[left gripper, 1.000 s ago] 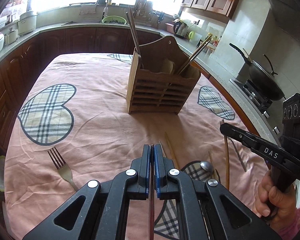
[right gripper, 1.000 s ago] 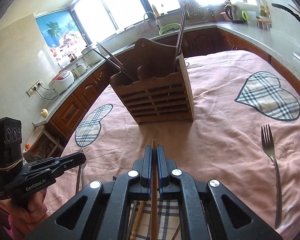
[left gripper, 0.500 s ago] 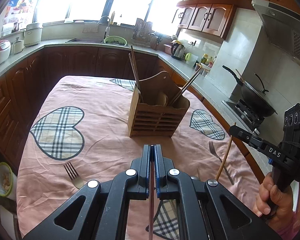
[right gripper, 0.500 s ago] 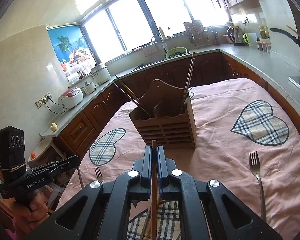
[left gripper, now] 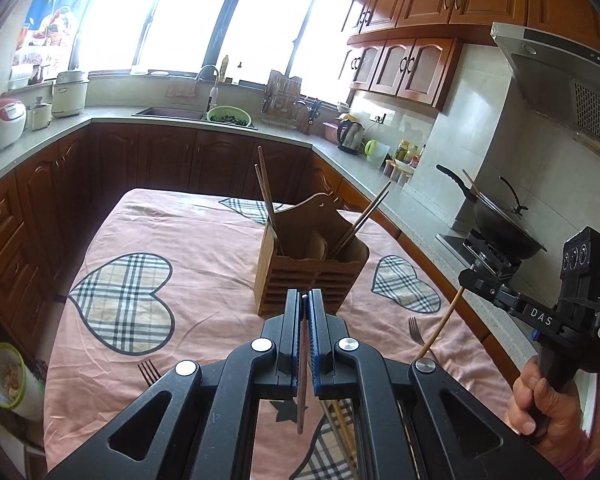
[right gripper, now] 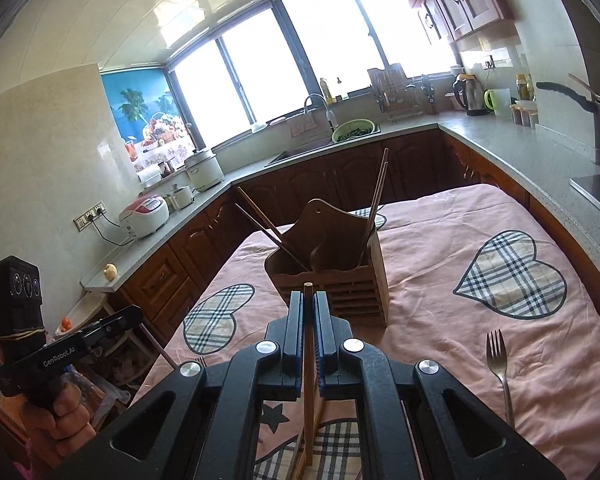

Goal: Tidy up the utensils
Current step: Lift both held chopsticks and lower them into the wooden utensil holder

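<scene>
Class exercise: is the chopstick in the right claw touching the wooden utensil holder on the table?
Apart. The left wrist view shows the right claw holding its chopstick off to the side of the wooden utensil holder, with pink tablecloth visible between them.

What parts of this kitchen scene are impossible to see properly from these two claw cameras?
- Left view: the near tablecloth and spare sticks there, hidden behind the left claw.
- Left view: the fork, only its prongs showing past the claw body.
- Right view: the lower end of the chopstick in the right claw, cut off by the claw frame.
- Both views: the inside of the wooden holder, screened by its slatted walls.
</scene>
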The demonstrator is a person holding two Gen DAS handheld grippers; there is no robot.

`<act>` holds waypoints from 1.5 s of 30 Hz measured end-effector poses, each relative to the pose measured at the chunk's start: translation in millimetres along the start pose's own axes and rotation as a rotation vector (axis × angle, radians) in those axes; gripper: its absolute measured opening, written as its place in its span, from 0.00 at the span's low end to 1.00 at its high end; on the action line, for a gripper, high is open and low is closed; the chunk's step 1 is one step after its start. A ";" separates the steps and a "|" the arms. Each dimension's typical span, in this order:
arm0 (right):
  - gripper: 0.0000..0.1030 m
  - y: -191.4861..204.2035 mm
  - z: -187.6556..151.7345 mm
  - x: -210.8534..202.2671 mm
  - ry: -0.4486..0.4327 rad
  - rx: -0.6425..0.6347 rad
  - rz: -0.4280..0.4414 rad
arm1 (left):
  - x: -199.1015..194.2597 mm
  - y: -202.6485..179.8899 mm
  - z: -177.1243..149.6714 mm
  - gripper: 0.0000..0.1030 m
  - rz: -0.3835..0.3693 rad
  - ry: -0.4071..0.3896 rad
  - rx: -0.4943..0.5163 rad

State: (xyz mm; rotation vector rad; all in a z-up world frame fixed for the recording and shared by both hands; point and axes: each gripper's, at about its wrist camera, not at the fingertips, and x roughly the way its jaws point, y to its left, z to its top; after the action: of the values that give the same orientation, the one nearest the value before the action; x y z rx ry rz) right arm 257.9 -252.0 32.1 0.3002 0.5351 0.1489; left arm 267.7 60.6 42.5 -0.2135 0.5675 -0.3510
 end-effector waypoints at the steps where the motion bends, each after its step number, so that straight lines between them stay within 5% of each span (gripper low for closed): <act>1: 0.04 -0.1 1.4 -1.0 -0.006 0.000 -0.001 | 0.0 1.2 1.7 0.03 -0.002 -0.004 -0.001; 13: 0.04 -5.0 29.9 -6.0 -0.093 0.005 -0.013 | -0.1 6.0 30.1 0.02 -0.017 -0.085 0.009; 25: 0.04 -4.9 93.8 -2.1 -0.241 -0.022 -0.021 | 20.2 13.1 73.2 0.02 -0.031 -0.209 0.015; 37: 0.04 -15.2 136.9 30.0 -0.360 -0.006 -0.078 | 84.3 30.1 98.2 0.03 0.008 -0.303 -0.034; 45: 0.04 -35.7 123.9 72.1 -0.323 0.029 -0.118 | 149.2 33.3 86.4 0.03 0.053 -0.278 -0.094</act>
State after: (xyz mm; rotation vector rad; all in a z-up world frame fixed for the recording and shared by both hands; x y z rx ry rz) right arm 386.1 -300.1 87.5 0.3125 0.2341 -0.0227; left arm 442.1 43.1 31.5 -0.3311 0.3142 -0.2381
